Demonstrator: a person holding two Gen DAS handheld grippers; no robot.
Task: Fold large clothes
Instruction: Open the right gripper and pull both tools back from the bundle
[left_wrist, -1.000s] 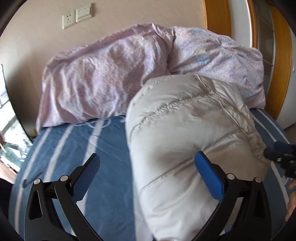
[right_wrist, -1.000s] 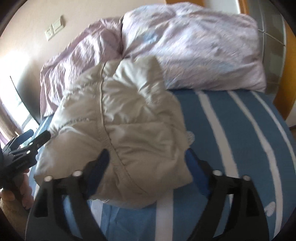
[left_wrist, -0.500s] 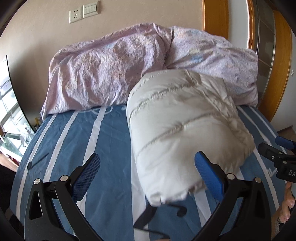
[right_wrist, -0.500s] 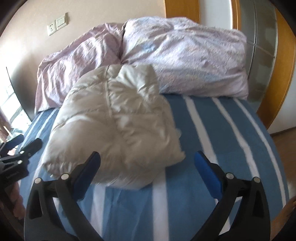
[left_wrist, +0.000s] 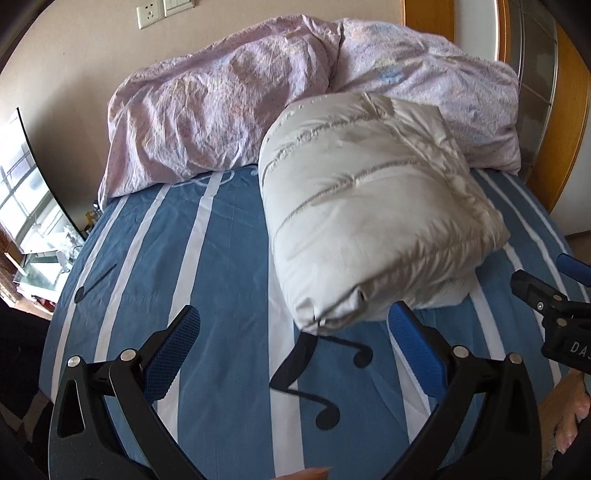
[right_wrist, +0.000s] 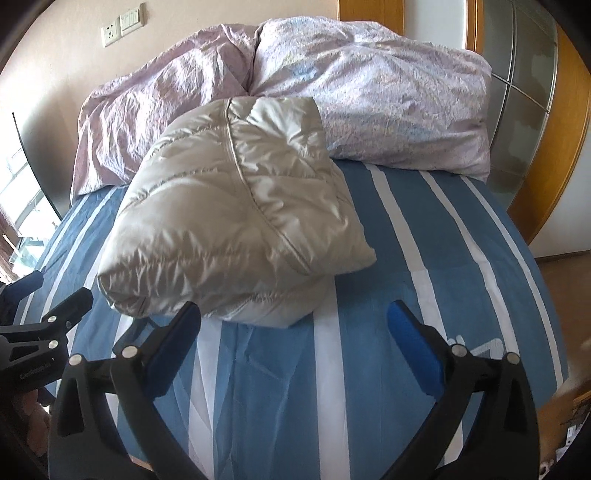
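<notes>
Jacket (left_wrist: 369, 206) folded, lying ahead of both wide-open grippers, left (left_wrist: 295, 354) and right (right_wrist: 295, 350), long axis running away, neither touching.

- White letters "DA", cut off at the picture's edge, stand on the black body of the right gripper (left_wrist: 565, 325), seen from the left wrist.
- Small print on the left gripper (right_wrist: 33, 354) is too blurred to read.
</notes>
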